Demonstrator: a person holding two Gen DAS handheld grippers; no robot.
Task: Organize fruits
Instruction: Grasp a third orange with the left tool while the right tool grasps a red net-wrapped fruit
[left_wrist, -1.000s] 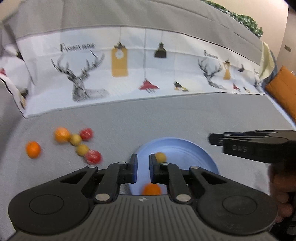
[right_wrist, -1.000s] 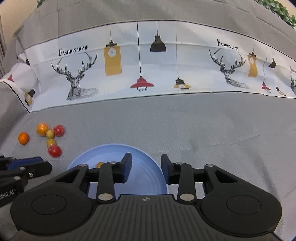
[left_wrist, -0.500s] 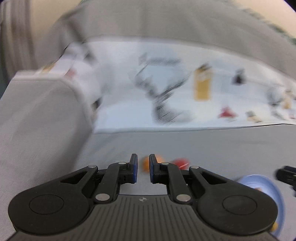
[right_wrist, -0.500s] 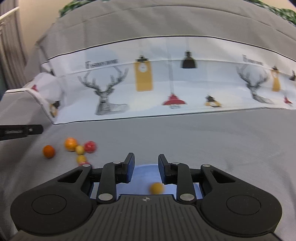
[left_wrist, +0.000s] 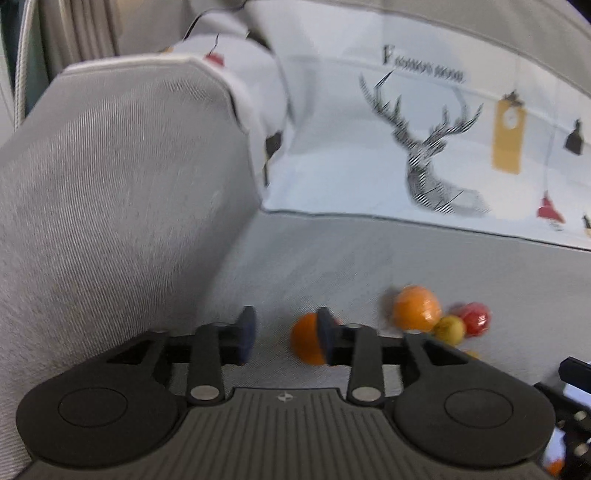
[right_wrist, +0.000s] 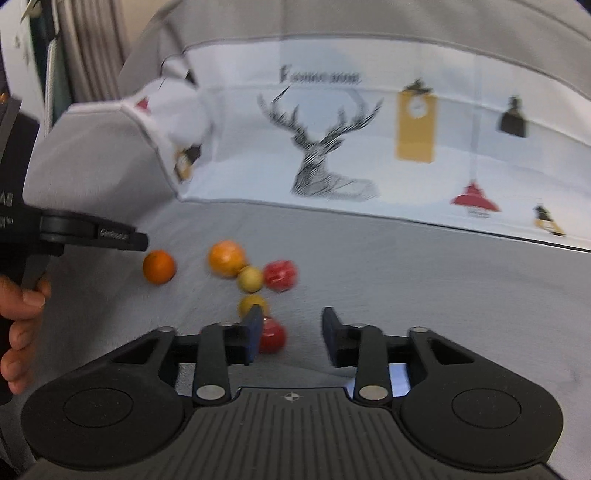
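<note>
Spreading across the whole scene, a grey woven fabric sofa seat (right_wrist: 406, 266) with a white deer-print cloth (right_wrist: 369, 147) along the far back. Nearer, left gripper (left_wrist: 284, 336) and right gripper (right_wrist: 291, 334), jaws on both just opened to a moderate gap, nothing gripped. Partly behind the left gripper's right finger, a lone small round orange fruit (left_wrist: 306, 343); just inside the right gripper's left finger, a small glossy red round fruit (right_wrist: 272, 335). Probably light, firm, smooth, prone to rolling; best pinched across the widest middle.

Blurred heading on printed cloth (right_wrist: 332, 155) above the deer (likely "Fashion home"); "AS" on left tool (right_wrist: 22, 221)
</note>
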